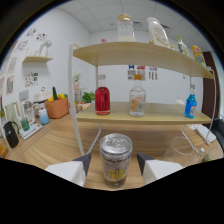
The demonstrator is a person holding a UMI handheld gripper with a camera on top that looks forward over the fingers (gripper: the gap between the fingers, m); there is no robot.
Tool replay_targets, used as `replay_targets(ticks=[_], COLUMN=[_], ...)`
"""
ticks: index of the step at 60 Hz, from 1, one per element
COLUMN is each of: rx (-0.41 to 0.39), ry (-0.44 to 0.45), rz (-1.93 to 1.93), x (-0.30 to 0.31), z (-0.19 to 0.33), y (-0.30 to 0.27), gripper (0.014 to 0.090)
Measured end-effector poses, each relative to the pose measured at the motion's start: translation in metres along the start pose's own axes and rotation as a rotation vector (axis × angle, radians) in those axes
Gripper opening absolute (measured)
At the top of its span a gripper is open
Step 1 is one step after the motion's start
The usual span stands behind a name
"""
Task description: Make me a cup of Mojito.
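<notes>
Silver drink can [116,160] w/ yellow label stands upright on the wooden tabletop [55,145], right between the gripper [115,164] fingers [82,162]. Fingers sit spread, one either side of the can; small gaps show on both sides, so not clamped on it. Can top is sealed, pull tab visible.

Beyond the can: two-tier wooden shelf [145,116] w/ white frame. On its lower board, L to R: red bottle [102,99], clear glass bottle [137,100] w/ orange label, blue bottle [190,104] near the right end. Upper board carries a clear jar [125,28] and a white bottle [158,31].

Clear glass cup [181,148] rests on the tabletop right of the can, in front of the shelf. Terracotta planter [57,106] sits toward the tabletop's far left edge.
</notes>
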Motion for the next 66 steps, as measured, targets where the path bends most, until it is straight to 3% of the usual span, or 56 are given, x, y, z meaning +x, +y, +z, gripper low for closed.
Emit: replay_targets(ticks=[24, 39, 66], rx=[-0.028, -0.106, -0.239], ry=[0.062, 0.129, 0.196], rz=[-0.002, -0.018, 0.037], x=[0.015, 0.057, 0.106], z=[-0.109, -0.153, -0.172], y=[-0.064, -0.037, 0.019], gripper=[0.0857, 0.0857, 0.0857])
